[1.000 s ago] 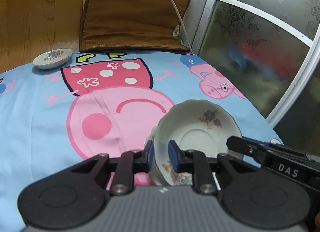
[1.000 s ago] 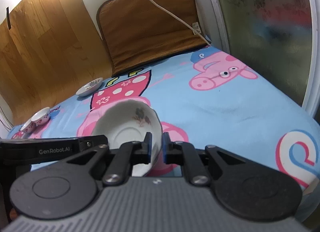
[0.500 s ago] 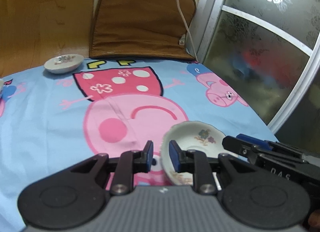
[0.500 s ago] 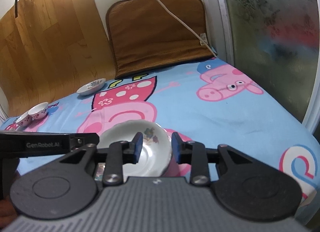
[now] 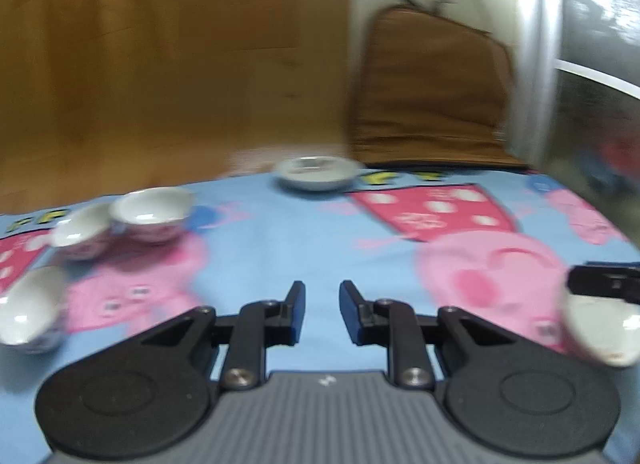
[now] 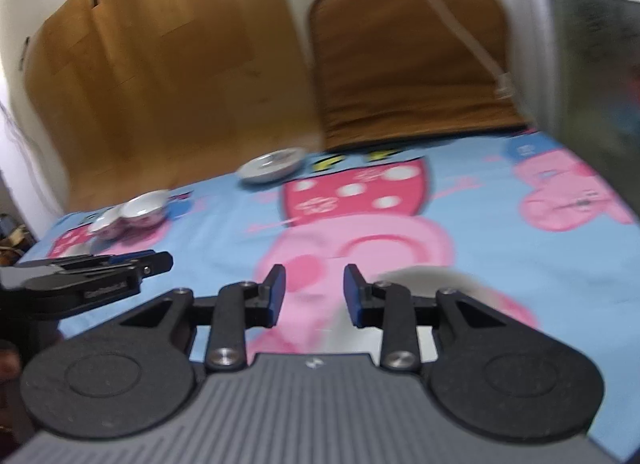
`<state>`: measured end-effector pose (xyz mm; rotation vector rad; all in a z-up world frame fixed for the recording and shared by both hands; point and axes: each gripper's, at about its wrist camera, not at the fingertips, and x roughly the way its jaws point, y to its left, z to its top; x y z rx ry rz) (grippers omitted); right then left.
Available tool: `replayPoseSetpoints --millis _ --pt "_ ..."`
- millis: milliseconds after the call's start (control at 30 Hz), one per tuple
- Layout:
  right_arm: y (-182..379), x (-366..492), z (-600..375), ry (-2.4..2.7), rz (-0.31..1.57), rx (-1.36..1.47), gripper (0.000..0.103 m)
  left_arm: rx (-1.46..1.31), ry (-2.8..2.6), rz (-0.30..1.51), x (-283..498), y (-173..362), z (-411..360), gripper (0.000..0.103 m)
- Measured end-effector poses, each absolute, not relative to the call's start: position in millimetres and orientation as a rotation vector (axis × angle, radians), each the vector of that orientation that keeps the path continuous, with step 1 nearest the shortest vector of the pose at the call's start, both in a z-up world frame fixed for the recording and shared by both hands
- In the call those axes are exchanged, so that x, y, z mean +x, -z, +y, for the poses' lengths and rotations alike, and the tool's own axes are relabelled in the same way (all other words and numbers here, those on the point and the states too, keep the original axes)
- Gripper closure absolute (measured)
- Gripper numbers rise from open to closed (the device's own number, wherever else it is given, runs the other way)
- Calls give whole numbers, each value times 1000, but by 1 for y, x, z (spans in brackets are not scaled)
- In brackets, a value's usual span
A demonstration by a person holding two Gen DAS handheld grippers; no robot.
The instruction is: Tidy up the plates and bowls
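Cartoon sheet (image 5: 280, 248): my dishes sit on it, white, motion-blurred.
Far plate (image 5: 317, 172): near the brown cushion (image 6: 416, 64); contents unreadable.
Bowls (image 5: 150, 214): clustered left; a third (image 5: 28, 306) shows only on my left camera.
Near plate (image 5: 600, 328): beside my right gripper (image 6: 311, 290), fingers spread, empty.
Left gripper (image 5: 322, 312): fingers apart, empty.

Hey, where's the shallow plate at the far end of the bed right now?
The shallow plate sits on the blue cartoon sheet at the far edge, just left of the brown cushion, right of the two touching bowls.
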<state>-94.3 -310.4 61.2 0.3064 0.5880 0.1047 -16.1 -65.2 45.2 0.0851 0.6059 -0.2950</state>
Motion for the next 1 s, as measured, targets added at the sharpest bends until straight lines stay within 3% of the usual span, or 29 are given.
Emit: replayPoseSetpoints --millis 333,633,833,900,933,1000 --pt "-72 16 -266 -167 682 409 68 -28 163 617 15 -14 16 83" --pt "-51 167 -274 51 714 537 67 -129 188 554 10 -12 32 82" --pt "-25 218 -280 120 766 594 68 -160 198 555 13 -12 34 82" --pt "-20 225 -280 104 787 599 80 -180 198 561 16 -11 37 82" --pt "-18 227 -280 109 797 600 92 -188 197 564 17 -11 39 82" --pt "-16 224 -282 115 799 628 94 -199 196 568 17 -10 40 82"
